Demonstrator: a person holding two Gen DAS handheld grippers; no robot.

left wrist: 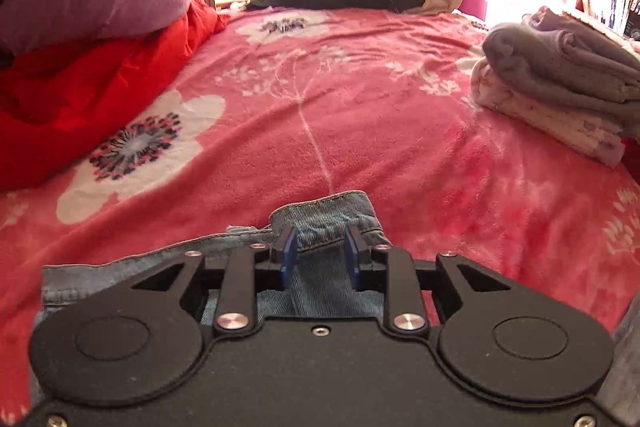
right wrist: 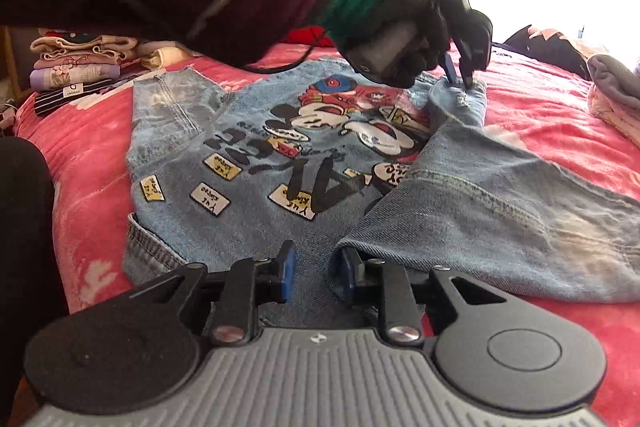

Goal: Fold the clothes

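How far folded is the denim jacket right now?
Partly folded: the denim jacket lies printed side up on the blanket, one sleeve laid across it, the other side still spread.

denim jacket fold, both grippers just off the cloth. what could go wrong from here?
1. The sleeve lies folded across the jacket at a slant and may spring back; both grippers stand open.
2. The left gripper hangs right over the cuff, so pulling away could snag it.
3. The right gripper has the sleeve edge beside one of its fingers; a careless regrasp could drag the fold apart.
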